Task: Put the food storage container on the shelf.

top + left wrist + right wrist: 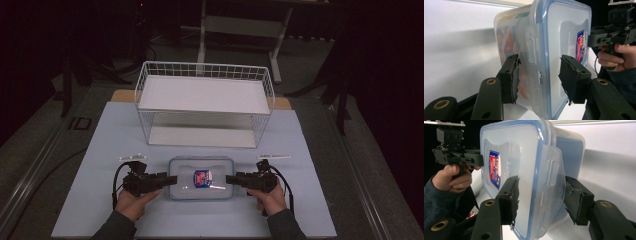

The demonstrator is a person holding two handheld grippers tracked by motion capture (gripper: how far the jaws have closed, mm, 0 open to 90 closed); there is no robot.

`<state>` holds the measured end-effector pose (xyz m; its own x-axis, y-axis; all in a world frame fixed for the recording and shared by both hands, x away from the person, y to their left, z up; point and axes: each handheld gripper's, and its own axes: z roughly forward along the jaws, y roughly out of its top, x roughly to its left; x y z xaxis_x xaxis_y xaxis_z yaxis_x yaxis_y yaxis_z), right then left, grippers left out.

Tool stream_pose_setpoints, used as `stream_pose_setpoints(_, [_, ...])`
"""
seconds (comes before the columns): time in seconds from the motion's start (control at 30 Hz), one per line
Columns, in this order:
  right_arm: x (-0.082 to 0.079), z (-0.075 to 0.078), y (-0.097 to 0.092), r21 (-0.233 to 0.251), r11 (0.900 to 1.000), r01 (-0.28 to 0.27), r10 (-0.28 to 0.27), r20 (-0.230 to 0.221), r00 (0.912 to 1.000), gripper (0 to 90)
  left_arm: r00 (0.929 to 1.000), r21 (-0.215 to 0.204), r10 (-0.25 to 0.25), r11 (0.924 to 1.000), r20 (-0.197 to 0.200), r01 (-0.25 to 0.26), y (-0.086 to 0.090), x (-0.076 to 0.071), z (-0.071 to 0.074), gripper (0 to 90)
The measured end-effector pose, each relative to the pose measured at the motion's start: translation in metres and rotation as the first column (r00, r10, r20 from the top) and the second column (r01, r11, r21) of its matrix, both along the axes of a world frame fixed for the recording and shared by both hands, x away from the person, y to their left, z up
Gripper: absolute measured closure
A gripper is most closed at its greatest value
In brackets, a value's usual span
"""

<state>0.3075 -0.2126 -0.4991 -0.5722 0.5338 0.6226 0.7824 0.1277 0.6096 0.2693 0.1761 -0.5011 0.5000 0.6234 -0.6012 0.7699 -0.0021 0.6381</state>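
Claws grip opposite short ends of the lidded container (201,184): left claw (172,180), right claw (230,179), wire rack (205,102) well beyond.

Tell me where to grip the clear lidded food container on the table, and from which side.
Grip the food container at its two short ends, coming in level from left and right. It lies flat, lid up, and each end carries a latch flap over the rim, so jaws can likely pinch lid and base together. The left hand-held gripper and the right hand-held gripper sit at those ends.
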Motion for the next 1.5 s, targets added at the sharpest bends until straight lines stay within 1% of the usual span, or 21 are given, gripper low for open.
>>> stream_pose_setpoints(0.17, [-0.001, 0.002, 0.0, 0.003, 1.0, 0.008, -0.009, 0.006, 0.9999, 48.4, 1.0, -0.002, 0.002, 1.0, 0.006, -0.002, 0.0, -0.001, 0.001, 50.9])
stream_pose_setpoints(0.23, [-0.002, 0.003, 0.0, 0.007, 0.9999, 0.01, -0.01, 0.01, 0.9999, 48.4, 0.9998, -0.003, 0.001, 1.0, 0.02, -0.001, 0.0, -0.002, 0.003, 50.9])
stream_pose_setpoints(0.37, [-0.003, 0.009, 0.0, 0.007, 1.0, 0.004, -0.005, 0.04, 0.9992, 48.6, 0.999, -0.012, 0.006, 0.9999, 0.045, -0.006, 0.0, -0.003, 0.007, 51.1])
stream_pose_setpoints(0.47, [-0.004, 0.012, 0.0, 0.006, 1.0, 0.004, -0.005, 0.057, 0.9984, 48.6, 0.9981, -0.005, 0.005, 1.0, 0.061, -0.004, 0.0, -0.004, 0.011, 51.1])
stream_pose_setpoints(0.57, [-0.004, 0.015, 0.0, 0.009, 1.0, -0.001, 0.001, 0.072, 0.9974, 48.8, 0.996, 0.004, 0.006, 1.0, 0.089, -0.006, 0.001, -0.005, 0.016, 51.1])
stream_pose_setpoints(0.7, [-0.005, 0.02, 0.001, 0.018, 0.9998, -0.001, 0.0, 0.096, 0.9954, 48.8, 0.9936, -0.002, 0.015, 0.9999, 0.112, -0.014, 0.002, -0.006, 0.021, 51.2])
stream_pose_setpoints(0.77, [-0.006, 0.022, 0.001, 0.01, 0.9999, -0.002, 0.001, 0.113, 0.9936, 48.8, 0.9929, -0.005, 0.014, 0.9999, 0.118, -0.013, 0.002, -0.006, 0.021, 51.2])
stream_pose_setpoints(0.9, [-0.008, 0.027, 0.001, 0.005, 1.0, -0.001, 0.001, 0.132, 0.9913, 48.8, 0.9907, -0.008, 0.015, 0.9999, 0.135, -0.014, 0.001, -0.007, 0.025, 51.2])
stream_pose_setpoints(1.13, [-0.01, 0.041, -0.001, -0.005, 1.0, 0.008, -0.007, 0.181, 0.9835, 48.7, 0.986, -0.022, 0.017, 0.9997, 0.166, -0.014, -0.001, -0.007, 0.033, 51.3])
stream_pose_setpoints(1.23, [-0.011, 0.047, -0.002, -0.005, 0.9999, 0.012, -0.011, 0.203, 0.9792, 48.7, 0.9833, -0.027, 0.021, 0.9995, 0.181, -0.016, -0.002, -0.008, 0.037, 51.3])
stream_pose_setpoints(1.37, [-0.012, 0.052, -0.003, -0.001, 0.9999, 0.012, -0.012, 0.22, 0.9754, 48.7, 0.9796, -0.022, 0.018, 0.9997, 0.2, -0.013, -0.002, -0.008, 0.042, 51.3])
stream_pose_setpoints(1.5, [-0.013, 0.058, -0.003, -0.006, 0.9999, 0.013, -0.011, 0.241, 0.9705, 48.7, 0.9755, -0.027, 0.015, 0.9996, 0.22, -0.009, -0.003, -0.007, 0.047, 51.3])
